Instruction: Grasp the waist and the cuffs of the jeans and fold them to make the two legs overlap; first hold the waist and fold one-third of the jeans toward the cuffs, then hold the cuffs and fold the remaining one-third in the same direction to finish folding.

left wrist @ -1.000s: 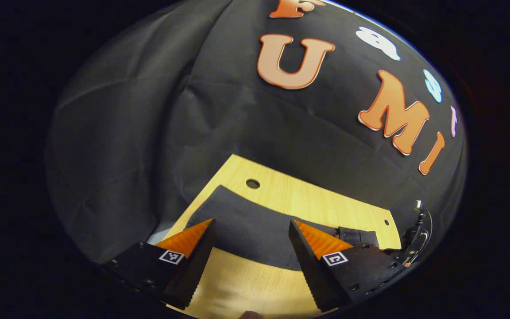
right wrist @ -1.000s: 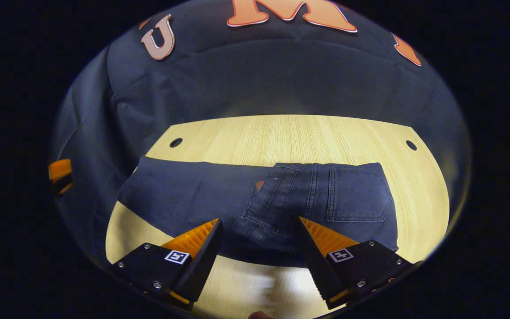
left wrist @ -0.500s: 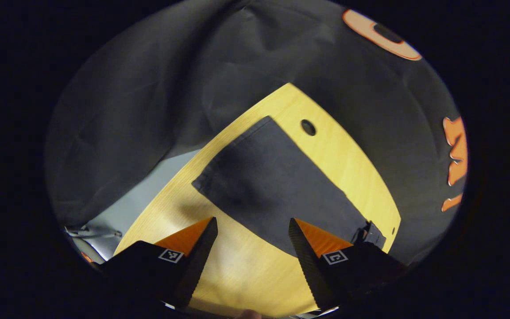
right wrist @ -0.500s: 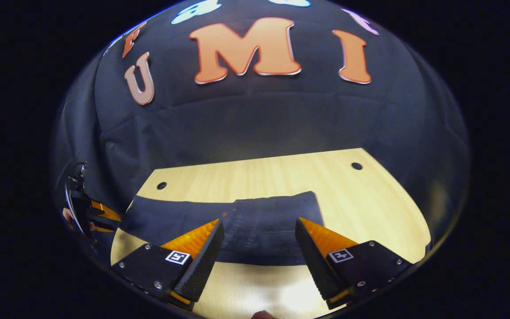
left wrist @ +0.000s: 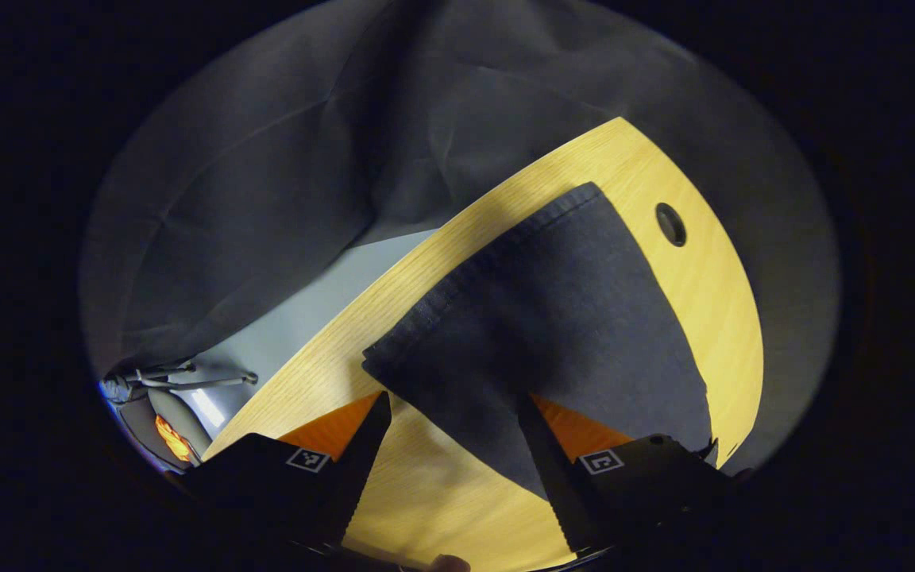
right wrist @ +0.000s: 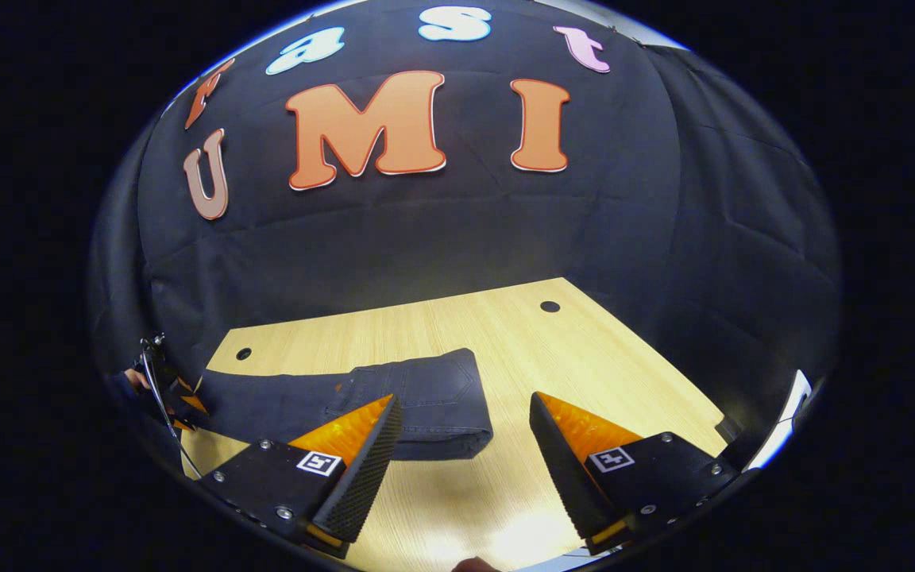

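Jeans [right wrist: 362,401] lie flat on the wooden table [right wrist: 584,365], and I judge the job two-thirds done; in the right gripper view the waist end is already turned over toward the cuffs, its rounded fold facing me and a back pocket lying on top, so the legs overlap and the first third looks finished; what I have left is to take the cuffs and carry them over in the same direction.

My left gripper [left wrist: 453,413] hangs over the cuff end [left wrist: 465,294], jaws spread apart and empty, one finger above bare wood and the other above the dark cloth; whether it touches the denim I cannot tell. My right gripper [right wrist: 461,417] is likewise wide apart and holds nothing, poised above the table just beside the folded edge.

Against half a second ago, my left view has closed in: the cuff hem looms larger and nearer the fingers; my right view has swung off to the side, so the jeans now sit behind its left finger rather than between the two.
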### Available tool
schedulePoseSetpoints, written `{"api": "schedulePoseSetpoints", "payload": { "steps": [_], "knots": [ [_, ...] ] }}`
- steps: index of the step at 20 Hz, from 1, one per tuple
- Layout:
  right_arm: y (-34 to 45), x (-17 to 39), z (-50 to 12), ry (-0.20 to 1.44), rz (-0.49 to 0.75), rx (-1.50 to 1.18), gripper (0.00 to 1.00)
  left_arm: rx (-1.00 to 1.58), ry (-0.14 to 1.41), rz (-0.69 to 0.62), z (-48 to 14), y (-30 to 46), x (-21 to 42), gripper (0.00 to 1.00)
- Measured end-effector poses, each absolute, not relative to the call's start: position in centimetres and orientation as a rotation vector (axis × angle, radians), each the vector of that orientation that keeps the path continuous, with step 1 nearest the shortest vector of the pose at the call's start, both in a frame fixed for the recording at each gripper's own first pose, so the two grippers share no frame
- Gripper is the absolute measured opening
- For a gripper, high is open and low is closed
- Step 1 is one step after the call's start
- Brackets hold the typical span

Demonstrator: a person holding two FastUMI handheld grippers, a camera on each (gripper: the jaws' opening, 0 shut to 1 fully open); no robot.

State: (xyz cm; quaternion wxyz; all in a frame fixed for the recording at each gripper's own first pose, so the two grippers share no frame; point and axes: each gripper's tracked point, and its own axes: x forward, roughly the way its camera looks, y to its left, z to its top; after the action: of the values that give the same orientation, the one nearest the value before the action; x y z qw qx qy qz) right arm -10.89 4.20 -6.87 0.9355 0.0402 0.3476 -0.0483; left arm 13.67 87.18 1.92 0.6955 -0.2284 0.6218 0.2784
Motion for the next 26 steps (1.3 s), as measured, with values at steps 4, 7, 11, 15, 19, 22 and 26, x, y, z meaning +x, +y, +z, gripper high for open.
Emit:
{"api": "schedulePoseSetpoints", "payload": {
  "steps": [4, 7, 11, 15, 19, 22, 26],
  "knots": [
    [3.6, -11.2, -6.5, 0.703, -0.116, 0.091, 0.98, -0.446, 1.381, 0.668, 1.2, 87.5, 14.6, 0.96],
    [3.7, -11.3, -6.9, 0.706, -0.117, 0.114, 0.98, -0.459, 1.366, 0.693, 1.0, 87.2, 15.2, 0.98],
    [3.6, -11.4, -7.6, 0.719, -0.108, 0.123, 0.98, -0.457, 1.304, 0.640, 1.3, 86.8, 16.5, 0.62],
    [3.2, -11.6, -8.1, 0.723, -0.112, 0.138, 0.97, -0.450, 1.202, 0.565, 0.1, 85.9, 18.3, 0.08],
    [1.8, -12.2, -8.1, 0.737, -0.126, 0.136, 0.98, -0.486, 1.057, 0.433, 3.0, 85.0, 19.0, 0.03],
    [1.9, -11.4, -8.1, 0.739, -0.117, 0.140, 0.98, -0.509, 0.993, 0.377, 6.4, 83.9, 19.3, 0.04],
    [3.1, -9.8, -7.5, 0.724, -0.069, 0.128, 0.97, -0.460, 0.897, 0.277, 11.5, 81.8, 19.8, 0.04]
  ]
}}
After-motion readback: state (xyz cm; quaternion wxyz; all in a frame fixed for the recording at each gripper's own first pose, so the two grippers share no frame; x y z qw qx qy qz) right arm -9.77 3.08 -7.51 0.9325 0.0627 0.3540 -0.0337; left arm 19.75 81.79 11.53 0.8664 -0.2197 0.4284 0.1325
